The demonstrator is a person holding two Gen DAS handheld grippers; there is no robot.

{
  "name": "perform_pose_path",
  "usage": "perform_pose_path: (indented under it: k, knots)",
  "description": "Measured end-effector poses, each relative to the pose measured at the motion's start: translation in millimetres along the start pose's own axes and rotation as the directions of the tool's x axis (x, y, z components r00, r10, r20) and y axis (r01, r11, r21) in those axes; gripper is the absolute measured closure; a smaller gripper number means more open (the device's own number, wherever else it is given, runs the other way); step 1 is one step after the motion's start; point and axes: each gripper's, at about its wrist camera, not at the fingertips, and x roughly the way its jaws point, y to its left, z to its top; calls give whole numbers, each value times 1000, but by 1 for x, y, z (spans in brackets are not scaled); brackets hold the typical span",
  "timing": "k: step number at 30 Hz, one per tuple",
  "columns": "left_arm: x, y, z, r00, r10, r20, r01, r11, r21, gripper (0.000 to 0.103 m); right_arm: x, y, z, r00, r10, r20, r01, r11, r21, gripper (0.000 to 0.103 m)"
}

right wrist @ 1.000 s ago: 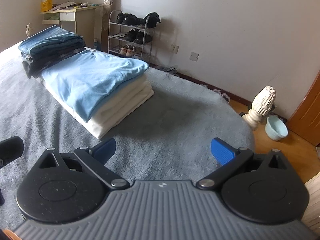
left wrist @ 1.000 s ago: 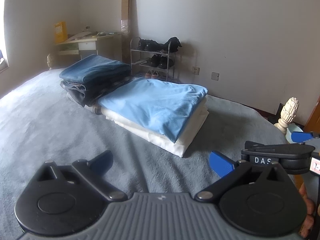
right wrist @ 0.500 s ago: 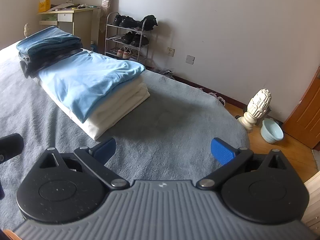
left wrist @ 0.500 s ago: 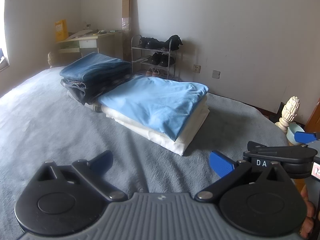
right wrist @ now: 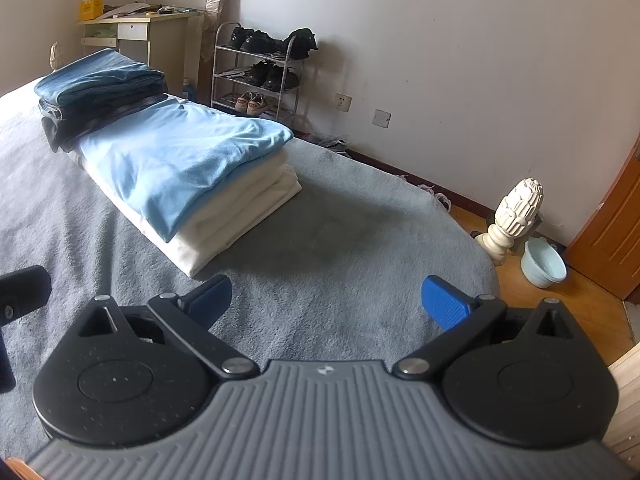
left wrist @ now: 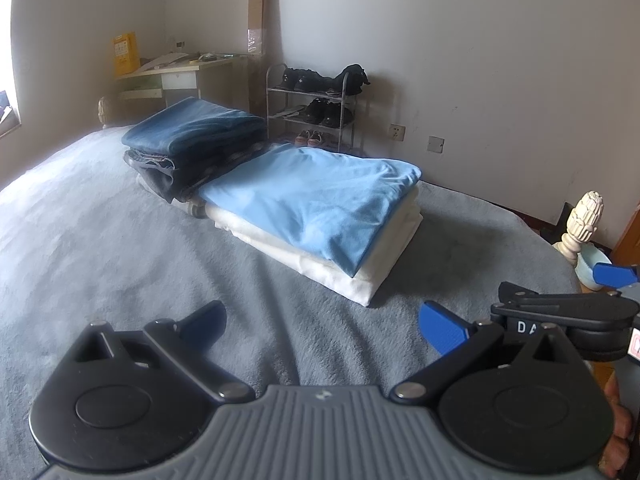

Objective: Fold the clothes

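**Folded stack lies ahead and to the left of both tongs**

The light blue shirt [left wrist: 320, 204] lies folded on top of the white folded cloth [left wrist: 384, 256] on the grey bed [left wrist: 120, 264], its long axis running away toward the darker blue pile [left wrist: 196, 136]. Both the left tongs [left wrist: 322, 322] and the right tongs [right wrist: 326, 300] hang apart, empty, clear of the bed. The stack's near corner looks closer to the right tongs. No unfolded garment shows, so folding looks finished.
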Motion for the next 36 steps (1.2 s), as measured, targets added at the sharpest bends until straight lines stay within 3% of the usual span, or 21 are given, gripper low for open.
perform_pose_path:
  k: [36]
  knots:
    - [-1, 0, 0, 1000, 0, -1, 0, 1000, -14, 0, -1, 2, -1, 1000, -9, 2, 9, 1000, -6, 1]
